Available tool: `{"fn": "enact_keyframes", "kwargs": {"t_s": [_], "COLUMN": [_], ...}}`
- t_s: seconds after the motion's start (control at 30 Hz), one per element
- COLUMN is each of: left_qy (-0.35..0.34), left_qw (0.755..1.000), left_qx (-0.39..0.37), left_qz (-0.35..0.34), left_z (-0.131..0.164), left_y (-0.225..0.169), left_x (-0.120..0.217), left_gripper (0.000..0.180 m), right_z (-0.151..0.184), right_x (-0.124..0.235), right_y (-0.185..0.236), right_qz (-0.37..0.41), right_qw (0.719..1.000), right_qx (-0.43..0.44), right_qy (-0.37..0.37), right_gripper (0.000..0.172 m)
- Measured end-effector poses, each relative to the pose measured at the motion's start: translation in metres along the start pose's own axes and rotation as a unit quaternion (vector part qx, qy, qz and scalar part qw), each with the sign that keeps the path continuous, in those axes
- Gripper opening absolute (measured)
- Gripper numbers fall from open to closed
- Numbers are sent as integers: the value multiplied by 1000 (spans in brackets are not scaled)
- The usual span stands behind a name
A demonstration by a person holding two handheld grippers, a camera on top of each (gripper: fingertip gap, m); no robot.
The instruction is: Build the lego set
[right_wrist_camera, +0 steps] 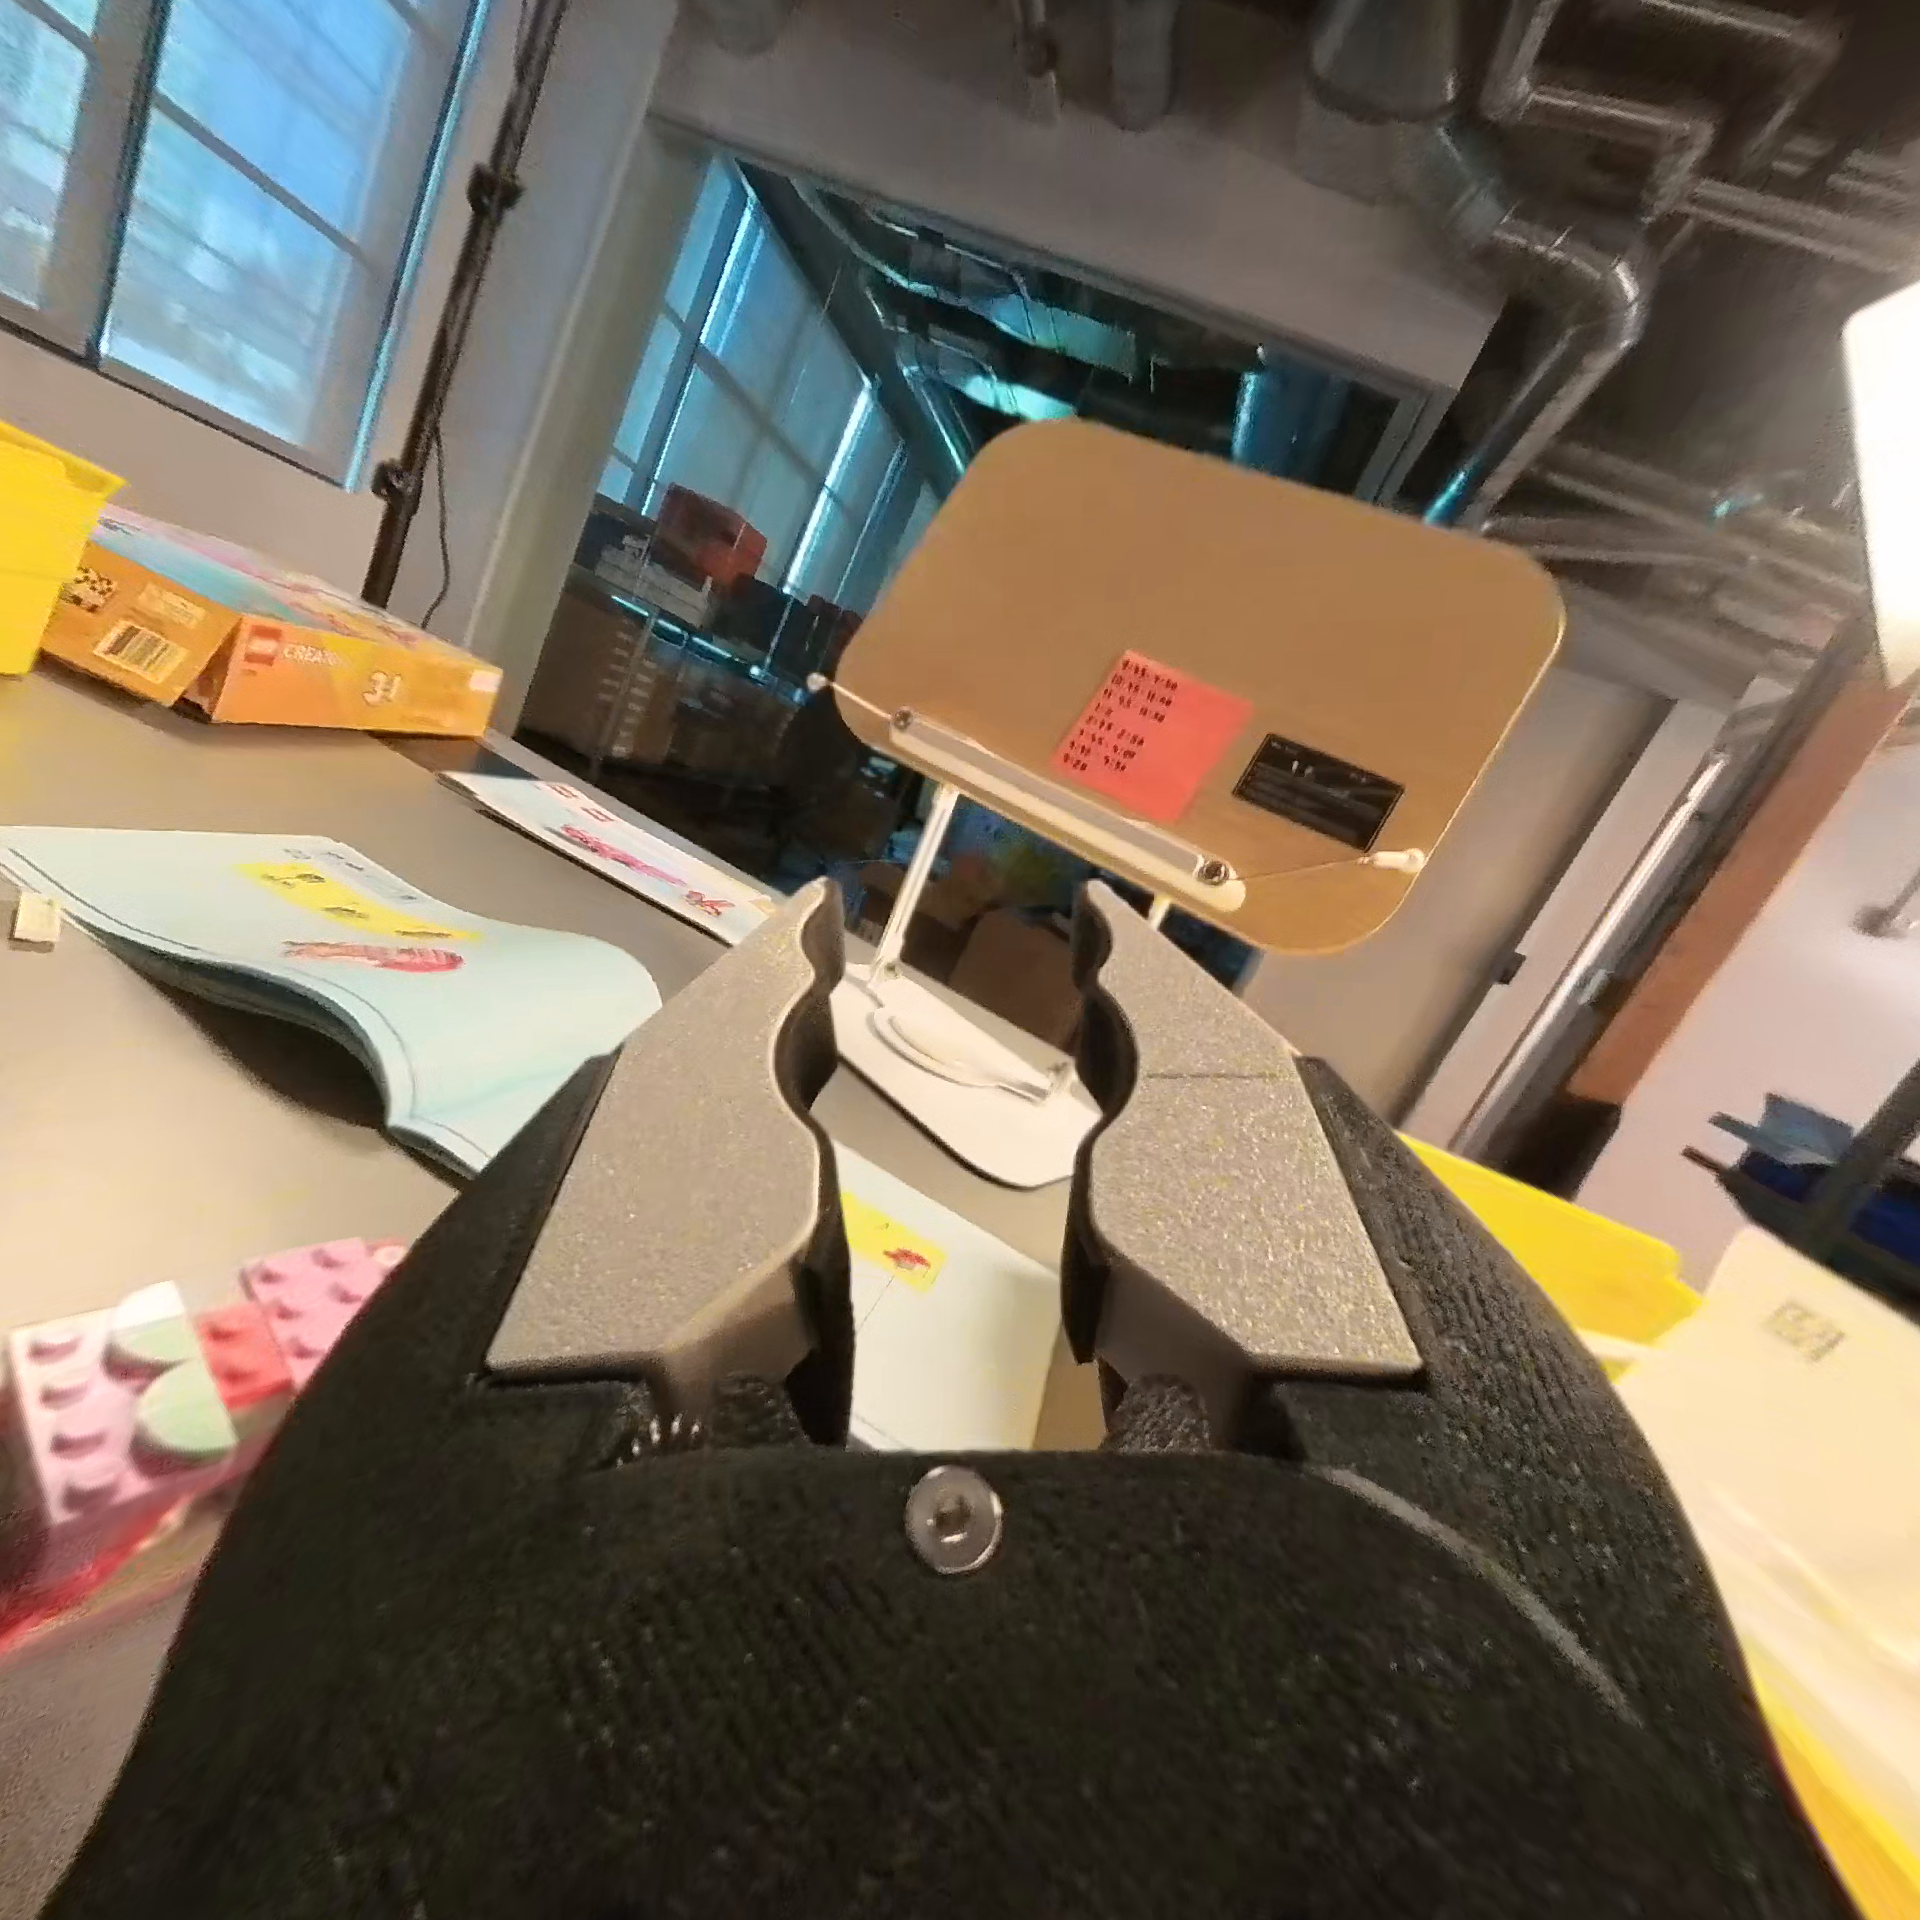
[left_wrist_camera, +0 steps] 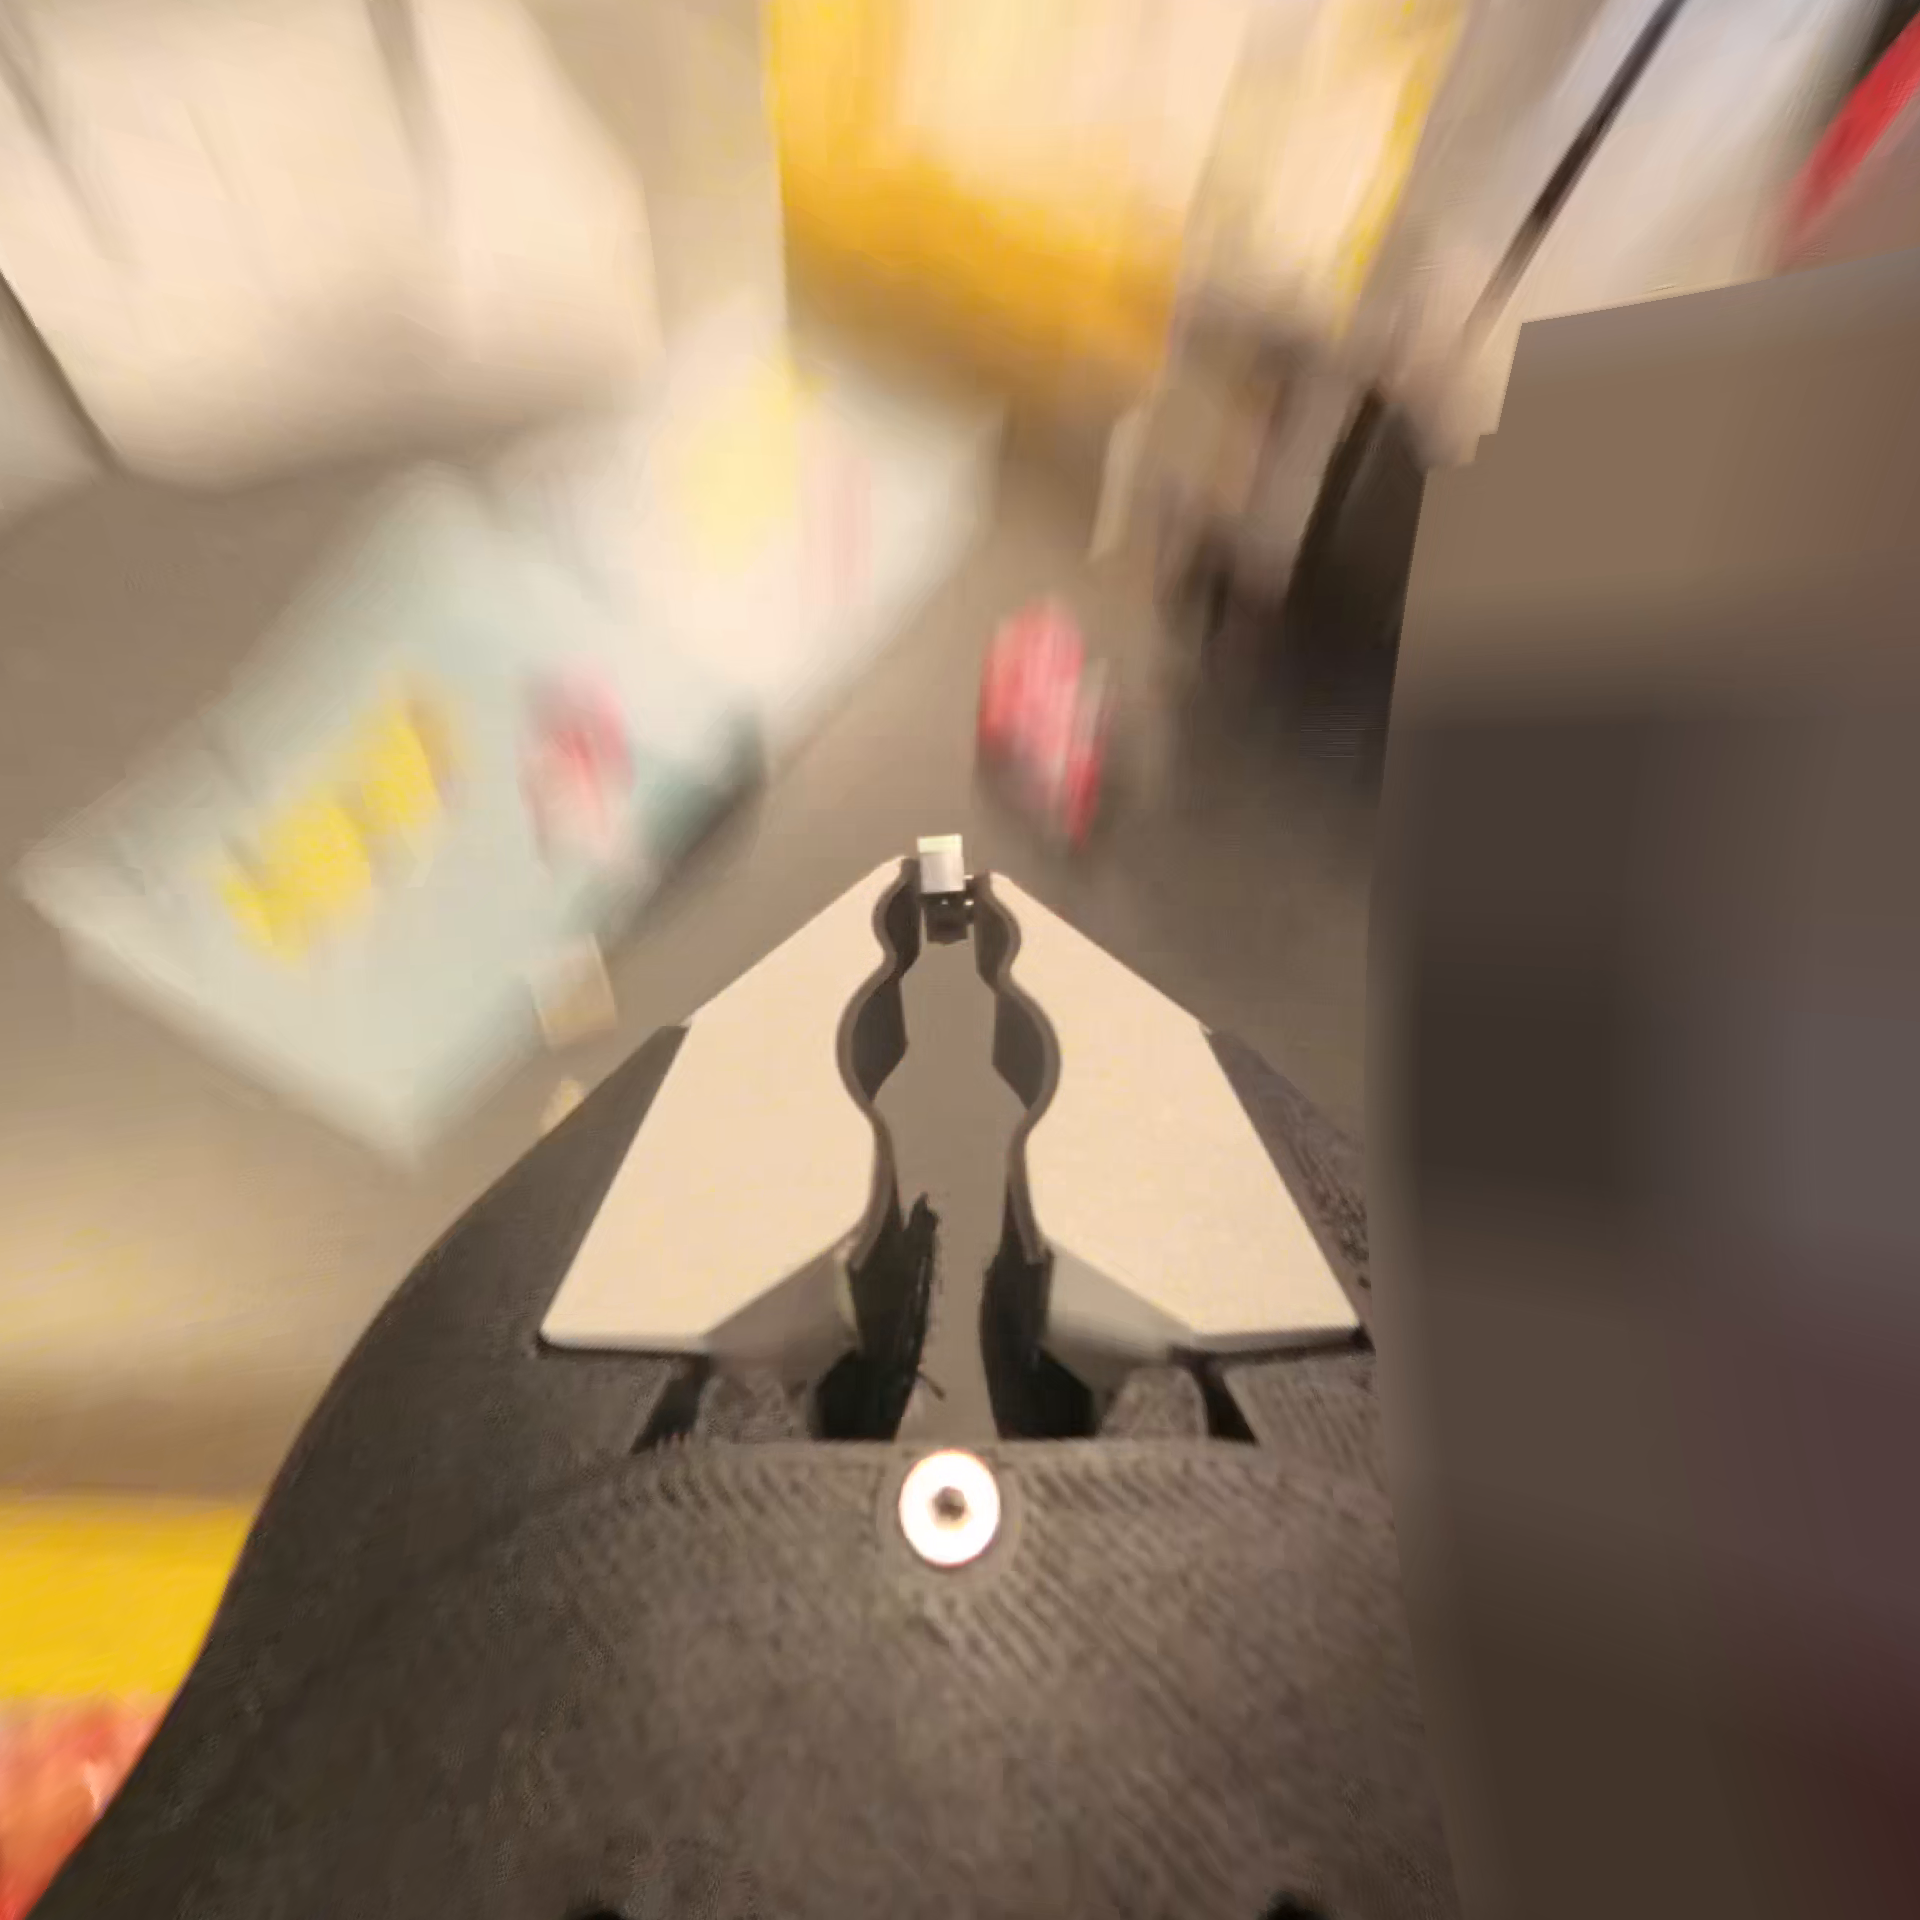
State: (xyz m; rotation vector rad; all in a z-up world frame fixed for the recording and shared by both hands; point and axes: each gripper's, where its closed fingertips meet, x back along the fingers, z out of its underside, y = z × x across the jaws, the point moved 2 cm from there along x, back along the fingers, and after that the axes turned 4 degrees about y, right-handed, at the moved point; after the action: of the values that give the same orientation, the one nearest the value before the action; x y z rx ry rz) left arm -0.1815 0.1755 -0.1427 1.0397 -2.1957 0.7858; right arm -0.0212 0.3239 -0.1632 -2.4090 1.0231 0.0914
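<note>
Up close, the left tool (left_wrist_camera: 943, 894) is nearly pressed together, its grey fingertips (left_wrist_camera: 883, 914) pinching a tiny piece (left_wrist_camera: 941, 868), pale on top and dark below, that pokes out at twelve o'clock from the tips. Everything beyond it in that view is smeared by motion: a pale blue booklet (left_wrist_camera: 343, 831) at nine to ten o'clock, a red blur (left_wrist_camera: 1044, 717) at one o'clock, a yellow mass (left_wrist_camera: 966, 208) at twelve, all over a grey desk (left_wrist_camera: 883, 748).

Meanwhile the right tool (right_wrist_camera: 951, 925) stands spread, with nothing between its fingers (right_wrist_camera: 686, 1174); only the desk and a printed sheet (right_wrist_camera: 935, 1330) show through the gap. At eight o'clock sits a cluster of pink, red and pale green toy bricks (right_wrist_camera: 156, 1382). At ten o'clock lies the open pale blue booklet (right_wrist_camera: 416, 977), with a small white piece (right_wrist_camera: 34, 920) just beside its far corner. Farther off, at twelve to one o'clock, a tan book stand (right_wrist_camera: 1195, 665) on a white base carries a red note; an orange box (right_wrist_camera: 312, 665) and yellow bin (right_wrist_camera: 42, 540) lie at ten o'clock, windows behind.

One small piece is picked up; whether it belongs with the brick cluster cannot be told.
</note>
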Motion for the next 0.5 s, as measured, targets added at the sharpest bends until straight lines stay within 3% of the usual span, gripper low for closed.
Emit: {"fn": "enact_keyframes", "kwargs": {"t_s": [0.17,0.5], "left_qy": [190,323], "left_qw": [980,939], "left_qx": [55,89], "left_qz": [-16,-80], "left_z": [71,97], "left_y": [2,8], "left_x": [-47,-80], "left_gripper": [9,10], "right_z": [2,-1], "right_x": [-6,-5], "right_y": [-5,-12], "right_qz": [-20,-53], "right_qw": [999,991], "right_qx": [-44,-108], "right_qy": [-20,-52], "right_gripper": [40,37]}}
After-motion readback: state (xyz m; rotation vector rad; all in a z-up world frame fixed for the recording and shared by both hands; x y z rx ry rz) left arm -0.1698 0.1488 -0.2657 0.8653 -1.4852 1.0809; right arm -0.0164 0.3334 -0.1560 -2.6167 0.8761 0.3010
